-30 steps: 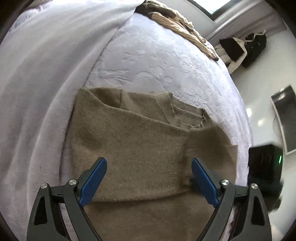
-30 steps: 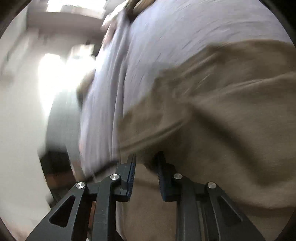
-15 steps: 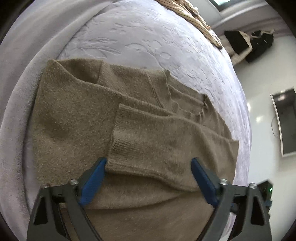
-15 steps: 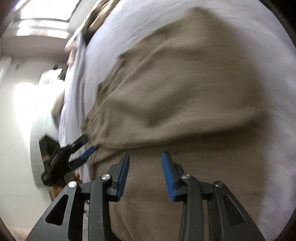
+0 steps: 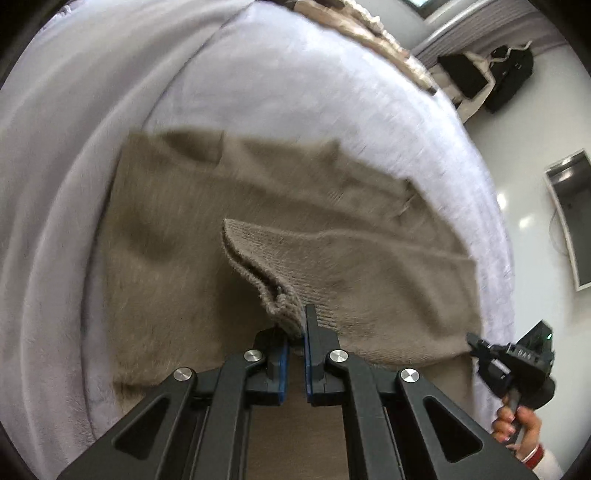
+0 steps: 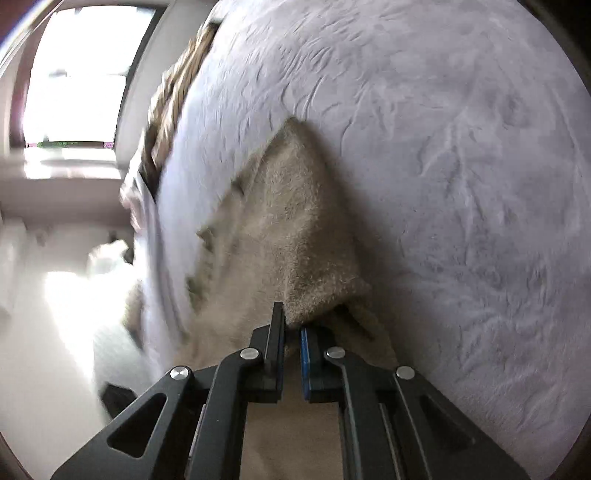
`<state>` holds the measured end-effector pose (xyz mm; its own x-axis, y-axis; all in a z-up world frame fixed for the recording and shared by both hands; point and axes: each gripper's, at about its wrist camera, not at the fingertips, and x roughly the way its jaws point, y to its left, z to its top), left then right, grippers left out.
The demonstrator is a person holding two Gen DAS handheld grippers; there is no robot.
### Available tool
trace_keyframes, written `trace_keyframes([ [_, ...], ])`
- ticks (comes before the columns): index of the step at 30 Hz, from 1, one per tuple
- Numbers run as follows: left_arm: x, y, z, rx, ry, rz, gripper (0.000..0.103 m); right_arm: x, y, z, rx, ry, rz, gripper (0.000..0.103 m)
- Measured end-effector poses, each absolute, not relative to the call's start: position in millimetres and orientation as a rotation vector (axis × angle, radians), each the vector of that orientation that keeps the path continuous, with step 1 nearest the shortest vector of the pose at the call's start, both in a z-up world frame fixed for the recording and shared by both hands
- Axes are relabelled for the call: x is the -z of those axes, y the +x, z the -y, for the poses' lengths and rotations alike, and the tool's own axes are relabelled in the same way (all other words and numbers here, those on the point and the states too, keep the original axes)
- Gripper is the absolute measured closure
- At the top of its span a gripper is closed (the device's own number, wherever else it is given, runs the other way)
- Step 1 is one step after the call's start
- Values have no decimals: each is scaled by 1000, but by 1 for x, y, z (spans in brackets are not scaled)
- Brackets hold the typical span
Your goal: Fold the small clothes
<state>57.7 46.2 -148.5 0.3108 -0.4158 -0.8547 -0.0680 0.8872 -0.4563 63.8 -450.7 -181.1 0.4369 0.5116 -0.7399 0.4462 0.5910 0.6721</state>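
A tan knit sweater [image 5: 177,236] lies on a pale lavender bed cover [image 5: 295,92]. One sleeve [image 5: 351,266] is folded across its body. My left gripper [image 5: 295,328] is shut on the ribbed cuff of that sleeve [image 5: 280,302] and lifts it slightly. My right gripper [image 6: 291,325] is shut on a folded edge of the sweater [image 6: 295,229] near the bed's side. The right gripper also shows in the left wrist view [image 5: 476,345], at the sweater's lower right edge, held by a hand.
A lighter fleece blanket [image 5: 74,147] lies along the left of the bed. A striped beige cloth [image 5: 369,29] sits at the far end of the bed. Dark bags [image 5: 491,77] stand on the floor beyond. A bright window [image 6: 74,74] is at far left.
Both grippers were open over the sweater. Now the left has closed on the sleeve cuff and the right has closed on the sweater's edge. The cuff is raised.
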Motion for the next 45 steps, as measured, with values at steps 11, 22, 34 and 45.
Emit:
trace_keyframes([
  [11,138,39,-68,14,-266,-1248,24,186,61,455,2,936,-1210,88],
  [22,134,54,-43,40,-163,-1238,24,127,39,466,101,667,-1151,82],
  [34,169,47,-122,153,-437,-1398,25,184,72,498,-159,928,-1262,47],
  [45,166,38,-135,90,-336,-1361,43,184,82,483,-125,704,-1361,87],
])
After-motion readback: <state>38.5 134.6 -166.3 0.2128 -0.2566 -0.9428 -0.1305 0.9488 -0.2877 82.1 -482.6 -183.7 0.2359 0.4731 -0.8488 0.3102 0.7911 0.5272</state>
